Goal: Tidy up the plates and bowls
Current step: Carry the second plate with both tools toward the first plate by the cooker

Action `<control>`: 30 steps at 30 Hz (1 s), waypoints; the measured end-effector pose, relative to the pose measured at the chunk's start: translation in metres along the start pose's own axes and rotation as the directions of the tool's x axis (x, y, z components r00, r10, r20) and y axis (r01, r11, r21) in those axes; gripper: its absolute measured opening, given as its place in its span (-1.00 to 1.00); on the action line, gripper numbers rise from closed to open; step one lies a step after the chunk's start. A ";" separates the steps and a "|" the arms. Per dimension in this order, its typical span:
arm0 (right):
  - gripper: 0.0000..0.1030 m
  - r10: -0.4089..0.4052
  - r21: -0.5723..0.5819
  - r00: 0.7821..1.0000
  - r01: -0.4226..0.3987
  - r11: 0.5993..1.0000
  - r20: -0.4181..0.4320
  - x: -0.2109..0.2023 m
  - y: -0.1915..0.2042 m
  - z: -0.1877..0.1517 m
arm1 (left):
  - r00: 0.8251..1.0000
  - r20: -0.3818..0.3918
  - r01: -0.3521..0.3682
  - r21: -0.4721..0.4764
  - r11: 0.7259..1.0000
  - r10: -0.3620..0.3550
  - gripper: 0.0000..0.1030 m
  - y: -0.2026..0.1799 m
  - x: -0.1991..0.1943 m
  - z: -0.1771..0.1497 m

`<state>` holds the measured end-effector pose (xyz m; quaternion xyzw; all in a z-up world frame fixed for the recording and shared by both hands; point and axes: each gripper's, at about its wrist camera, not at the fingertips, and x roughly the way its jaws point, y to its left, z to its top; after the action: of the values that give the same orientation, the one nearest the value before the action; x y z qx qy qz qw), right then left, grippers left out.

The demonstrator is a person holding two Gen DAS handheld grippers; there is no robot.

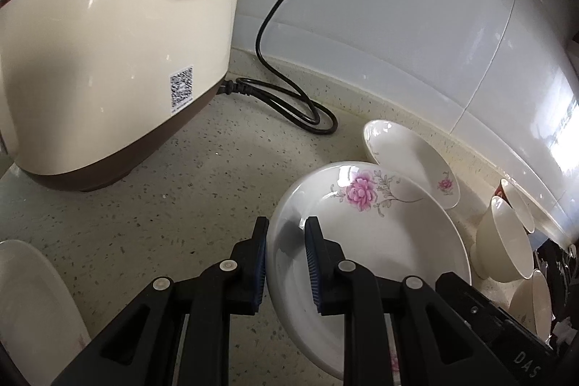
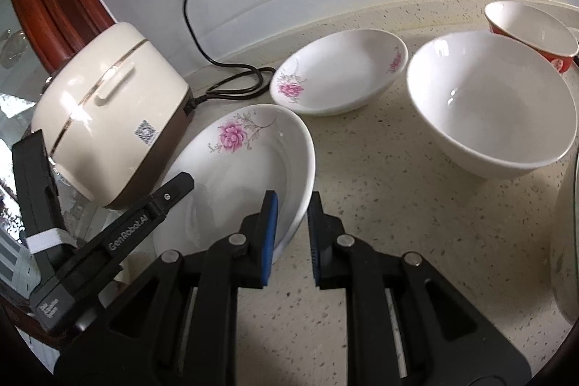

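Observation:
A large white plate with a pink flower (image 1: pixel 380 241) (image 2: pixel 246 169) is held at opposite rims by both grippers and sits tilted. My left gripper (image 1: pixel 287 237) is shut on its left rim, one blue pad inside the plate and one outside; in the right wrist view the left gripper (image 2: pixel 182 181) reaches in from the left. My right gripper (image 2: pixel 293 216) is shut on the plate's near-right rim. Behind it a smaller floral plate (image 1: pixel 409 158) (image 2: pixel 343 75) rests on the counter. To its right stand a deep white bowl (image 2: pixel 495 104) (image 1: pixel 503 241) and a red-sided bowl (image 2: pixel 532 28).
A cream rice cooker (image 1: pixel 108 60) (image 2: pixel 108 111) stands on the left, its black cord (image 1: pixel 289 96) (image 2: pixel 231 85) looped on the speckled counter (image 2: pixel 380 205) and running up the tiled wall. Another white dish (image 1: pixel 29 295) lies at the near left. More bowls (image 1: pixel 532 299) sit at the far right.

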<state>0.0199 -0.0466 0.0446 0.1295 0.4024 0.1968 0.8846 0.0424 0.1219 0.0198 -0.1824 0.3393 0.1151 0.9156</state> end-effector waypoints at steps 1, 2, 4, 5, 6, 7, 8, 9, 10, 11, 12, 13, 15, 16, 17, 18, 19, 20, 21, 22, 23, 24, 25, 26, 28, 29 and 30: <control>-0.62 0.005 -0.003 1.000 -0.005 1.000 -0.003 0.000 0.001 0.000 | 1.000 0.006 -0.005 -0.001 1.000 0.005 -0.60 0.001 -0.002 -0.001; -0.62 0.009 -0.006 1.000 -0.009 1.000 -0.007 0.000 0.002 0.000 | 1.000 0.012 -0.013 -0.003 1.000 0.014 -0.60 0.002 -0.003 -0.002; -0.62 0.014 -0.019 1.000 -0.014 1.000 -0.012 0.001 0.006 0.000 | 0.999 0.024 -0.025 -0.009 1.000 0.026 -0.60 0.004 -0.007 -0.002; -0.62 0.016 -0.026 1.000 -0.016 1.000 -0.011 0.000 0.008 -0.001 | 0.999 0.030 -0.028 -0.011 1.000 0.028 -0.60 0.005 -0.009 -0.002; -0.62 0.020 -0.032 1.000 -0.021 0.999 -0.010 -0.001 0.009 -0.001 | 0.999 0.039 -0.033 -0.016 0.999 0.033 -0.60 0.006 -0.012 -0.002; -0.62 0.027 -0.037 1.000 -0.027 0.999 -0.009 -0.002 0.011 -0.001 | 0.998 0.051 -0.040 -0.019 0.999 0.041 -0.60 0.007 -0.016 -0.002; -0.62 0.037 -0.041 0.999 -0.037 0.998 -0.009 -0.003 0.013 -0.001 | 0.997 0.063 -0.048 -0.022 0.999 0.050 -0.60 0.007 -0.019 -0.002; -0.62 0.047 -0.047 0.999 -0.047 0.998 -0.007 -0.005 0.015 -0.001 | 0.996 0.074 -0.055 -0.026 0.998 0.057 -0.60 0.008 -0.023 -0.003; -0.62 0.056 -0.056 0.998 -0.056 0.997 -0.002 -0.007 0.017 -0.001 | 0.994 0.088 -0.064 -0.030 0.998 0.066 -0.60 0.008 -0.028 -0.003; -0.62 0.063 -0.063 0.998 -0.063 0.996 0.000 -0.008 0.019 -0.001 | 0.993 0.096 -0.069 -0.031 0.997 0.072 -0.60 0.008 -0.031 -0.003; -0.62 0.071 -0.068 0.998 -0.070 0.995 0.003 -0.009 0.020 -0.001 | 0.990 0.113 -0.078 -0.033 0.996 0.081 -0.60 0.009 -0.035 -0.004; -0.62 0.082 -0.073 0.997 -0.081 0.994 0.004 -0.011 0.022 -0.001 | 0.988 0.126 -0.086 -0.035 0.996 0.089 -0.60 0.009 -0.040 -0.004; -0.62 0.093 -0.082 0.996 -0.092 0.992 0.005 -0.012 0.025 -0.001 | 0.985 0.137 -0.096 -0.040 0.995 0.101 -0.60 0.010 -0.046 -0.004; -0.62 0.097 -0.089 0.995 -0.096 0.991 0.003 -0.012 0.026 -0.002 | 0.984 0.142 -0.100 -0.046 0.994 0.105 -0.60 0.011 -0.048 -0.005; -0.62 0.100 -0.092 0.995 -0.099 0.991 0.002 -0.012 0.027 -0.002 | 0.983 0.145 -0.103 -0.051 0.993 0.109 -0.60 0.011 -0.050 -0.005; -0.62 0.107 -0.097 0.994 -0.107 0.990 -0.001 -0.012 0.029 -0.002 | 0.983 0.147 -0.106 -0.058 0.993 0.114 -0.60 0.013 -0.052 -0.005; -0.62 0.112 -0.103 0.994 -0.112 0.988 -0.002 -0.013 0.030 -0.002 | 0.982 0.150 -0.108 -0.067 0.992 0.117 -0.60 0.014 -0.054 -0.006; -0.62 0.116 -0.107 0.993 -0.115 0.988 -0.001 -0.013 0.031 -0.002 | 0.981 0.151 -0.109 -0.074 0.991 0.119 -0.60 0.016 -0.056 -0.006; -0.62 0.124 -0.114 0.992 -0.123 0.986 -0.001 -0.014 0.033 -0.002 | 0.981 0.152 -0.112 -0.079 0.991 0.123 -0.60 0.018 -0.058 -0.006; -0.62 0.135 -0.118 0.991 -0.134 0.984 -0.002 -0.014 0.034 -0.003 | 0.980 0.155 -0.115 -0.084 0.990 0.127 -0.60 0.018 -0.060 -0.007; -0.62 0.142 -0.120 0.990 -0.141 0.983 -0.004 -0.014 0.035 -0.002 | 0.978 0.161 -0.120 -0.088 0.989 0.133 -0.60 0.020 -0.064 -0.008; -0.62 0.153 -0.124 0.988 -0.153 0.980 -0.006 -0.015 0.035 -0.003 | 0.977 0.166 -0.124 -0.090 0.988 0.137 -0.60 0.020 -0.067 -0.009; -0.62 0.164 -0.131 0.986 -0.164 0.978 -0.008 -0.016 0.037 -0.003 | 0.975 0.173 -0.129 -0.091 0.988 0.143 -0.60 0.021 -0.070 -0.010; -0.62 0.172 -0.137 0.985 -0.172 0.976 -0.009 -0.016 0.038 -0.003 | 0.973 0.177 -0.132 -0.092 0.987 0.146 -0.60 0.021 -0.073 -0.011; -0.62 0.194 -0.148 0.981 -0.193 0.970 -0.012 -0.017 0.042 -0.004 | 0.969 0.191 -0.143 -0.096 0.985 0.159 -0.60 0.024 -0.081 -0.013; -0.62 0.201 -0.151 0.979 -0.201 0.968 -0.014 -0.016 0.044 -0.004 | 0.967 0.195 -0.147 -0.099 0.984 0.164 -0.59 0.026 -0.085 -0.014; -0.62 0.214 -0.153 0.977 -0.214 0.965 -0.016 -0.016 0.045 -0.005 | 0.966 0.198 -0.148 -0.103 0.984 0.166 -0.59 0.027 -0.088 -0.015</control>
<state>-0.0040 -0.0134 0.0693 0.1036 0.3694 0.3215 0.8657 -0.0403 0.1325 0.0608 -0.1818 0.2507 0.2203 0.9250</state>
